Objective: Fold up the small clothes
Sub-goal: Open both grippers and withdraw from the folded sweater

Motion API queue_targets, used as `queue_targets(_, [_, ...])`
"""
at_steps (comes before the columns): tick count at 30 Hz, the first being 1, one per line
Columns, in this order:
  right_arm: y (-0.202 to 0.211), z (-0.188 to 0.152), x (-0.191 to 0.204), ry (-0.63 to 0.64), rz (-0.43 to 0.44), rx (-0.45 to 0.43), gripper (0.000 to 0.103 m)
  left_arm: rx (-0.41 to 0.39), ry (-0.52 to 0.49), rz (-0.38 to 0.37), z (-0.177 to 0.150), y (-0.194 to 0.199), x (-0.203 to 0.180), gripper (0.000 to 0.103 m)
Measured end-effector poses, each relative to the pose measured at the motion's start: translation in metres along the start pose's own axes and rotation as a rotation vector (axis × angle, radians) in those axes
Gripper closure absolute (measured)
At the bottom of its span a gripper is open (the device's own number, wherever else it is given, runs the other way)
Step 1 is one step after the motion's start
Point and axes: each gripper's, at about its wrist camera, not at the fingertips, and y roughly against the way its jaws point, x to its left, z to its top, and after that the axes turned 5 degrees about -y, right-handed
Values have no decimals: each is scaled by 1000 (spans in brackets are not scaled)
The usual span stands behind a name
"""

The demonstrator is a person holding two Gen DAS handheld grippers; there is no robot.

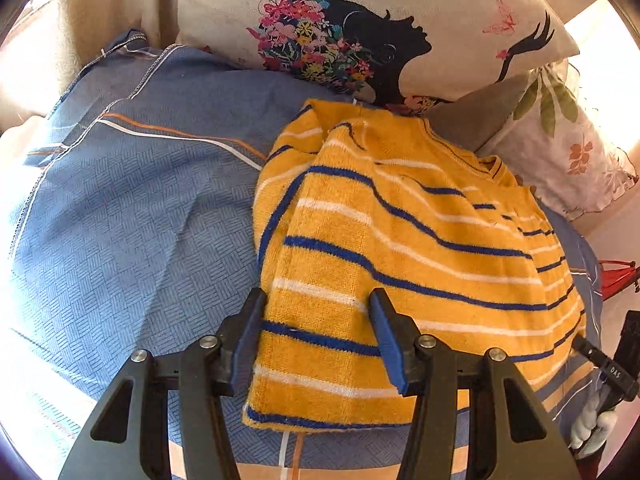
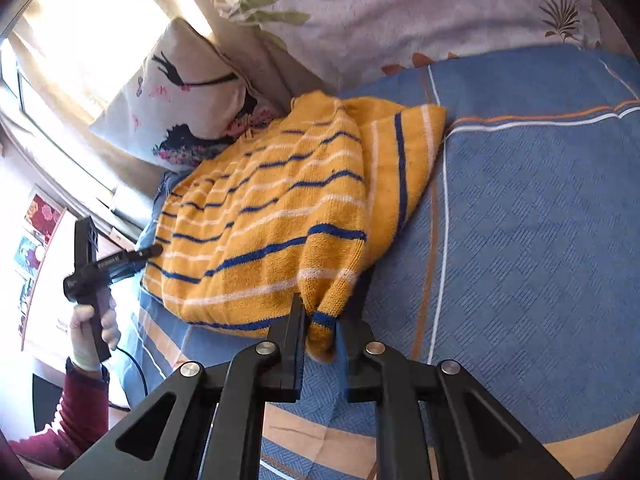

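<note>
A yellow knit sweater (image 1: 400, 240) with blue and white stripes lies partly folded on the blue bedspread (image 1: 140, 220). My left gripper (image 1: 316, 320) is open over the sweater's near corner, its pads apart and not pressing the cloth. In the right wrist view the same sweater (image 2: 272, 208) spreads ahead, and my right gripper (image 2: 320, 330) is shut on its near corner, a yellow fold pinched between the fingers. The left gripper (image 2: 154, 251) also shows at the sweater's left edge, held by a hand (image 2: 90, 328) in a red sleeve.
A pillow (image 1: 380, 32) printed with a dark profile and flowers leans behind the sweater. A floral pillow (image 1: 568, 148) lies at the right. Blue bedspread (image 2: 540, 220) stretches to the right of the sweater. A bright window (image 2: 80, 40) is at the left.
</note>
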Motion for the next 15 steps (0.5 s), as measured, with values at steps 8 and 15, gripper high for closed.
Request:
queue_targets(8, [0,10,8,249,-609,-64,101,-20,66,-57,-11,-5,15,52])
queue_targets(15, [27,7,12,178,-454,-105,68,-87,185,-80,-31,35,58,47])
